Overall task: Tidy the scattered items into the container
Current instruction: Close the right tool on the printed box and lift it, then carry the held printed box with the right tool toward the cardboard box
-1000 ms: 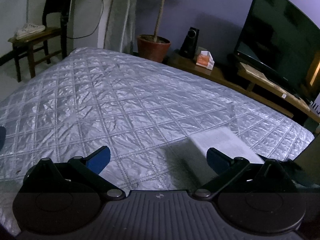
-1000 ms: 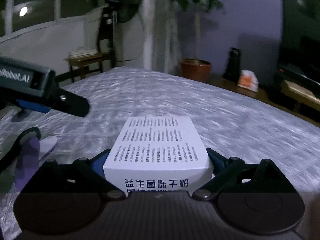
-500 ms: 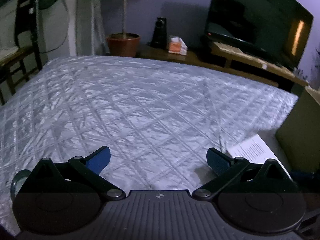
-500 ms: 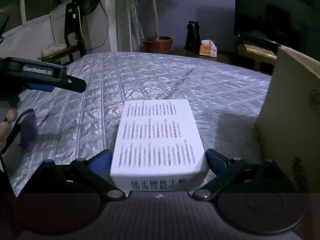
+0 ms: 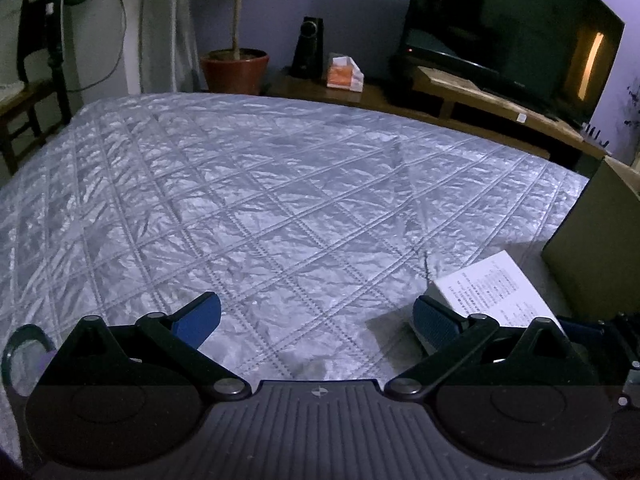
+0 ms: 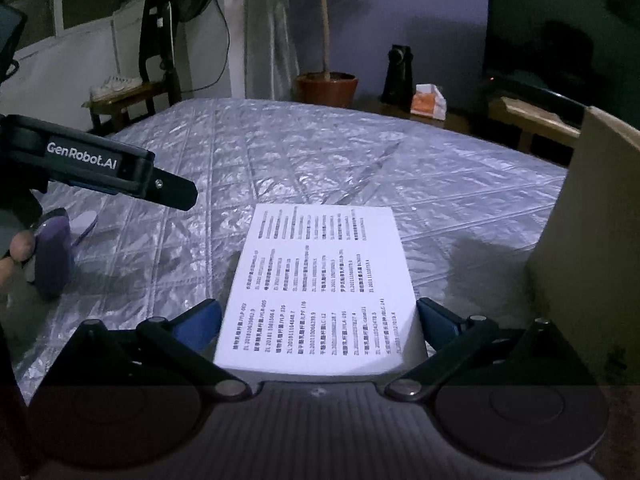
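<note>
Left wrist view first: the left gripper (image 5: 316, 314) is hovering over the quilted silver bedspread (image 5: 280, 184) with its blue pads spread wide and nothing sitting between them. Off to the right, the white box (image 5: 492, 288) is lying flat on the cover, just past the right pad, and the tan cardboard container (image 5: 596, 248) is standing right beside it at the right edge. A TV (image 5: 508, 32) and a potted plant (image 5: 234, 66) are sitting at the far side of the room.

Right wrist view: the right gripper (image 6: 318, 318) has just been opening, and its pads are now standing slightly off the box's sides, so it isn't pinching it. The white box (image 6: 324, 280) is lying printed side up on the bedspread (image 6: 320, 152) between the jaws, near the container's wall (image 6: 588, 240) on the right. At the left, a person's hand (image 6: 18, 248) is holding the other gripper above a purple item (image 6: 54, 256).
</note>
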`<action>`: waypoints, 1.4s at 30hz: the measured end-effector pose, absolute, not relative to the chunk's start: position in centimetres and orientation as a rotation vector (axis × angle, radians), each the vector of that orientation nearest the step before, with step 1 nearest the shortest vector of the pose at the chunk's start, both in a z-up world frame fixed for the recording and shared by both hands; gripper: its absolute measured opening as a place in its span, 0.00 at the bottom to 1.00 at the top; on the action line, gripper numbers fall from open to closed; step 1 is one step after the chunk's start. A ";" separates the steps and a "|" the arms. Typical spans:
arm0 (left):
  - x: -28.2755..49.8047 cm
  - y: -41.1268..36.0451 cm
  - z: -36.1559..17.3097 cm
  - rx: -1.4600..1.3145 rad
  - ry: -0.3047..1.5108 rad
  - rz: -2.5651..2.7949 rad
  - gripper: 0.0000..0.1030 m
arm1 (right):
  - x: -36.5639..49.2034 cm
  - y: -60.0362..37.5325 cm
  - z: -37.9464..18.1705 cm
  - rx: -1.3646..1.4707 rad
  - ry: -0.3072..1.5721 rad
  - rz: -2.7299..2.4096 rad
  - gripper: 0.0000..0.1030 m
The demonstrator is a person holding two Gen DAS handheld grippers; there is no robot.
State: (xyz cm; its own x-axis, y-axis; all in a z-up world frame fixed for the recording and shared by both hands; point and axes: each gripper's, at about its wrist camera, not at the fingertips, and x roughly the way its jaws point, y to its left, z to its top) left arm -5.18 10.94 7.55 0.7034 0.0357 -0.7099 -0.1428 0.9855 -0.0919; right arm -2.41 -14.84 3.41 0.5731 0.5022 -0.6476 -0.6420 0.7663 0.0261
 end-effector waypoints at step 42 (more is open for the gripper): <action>-4.9 9.0 6.4 -0.046 0.824 0.090 1.00 | -3.0 -14.2 3.6 -0.218 0.612 0.630 0.93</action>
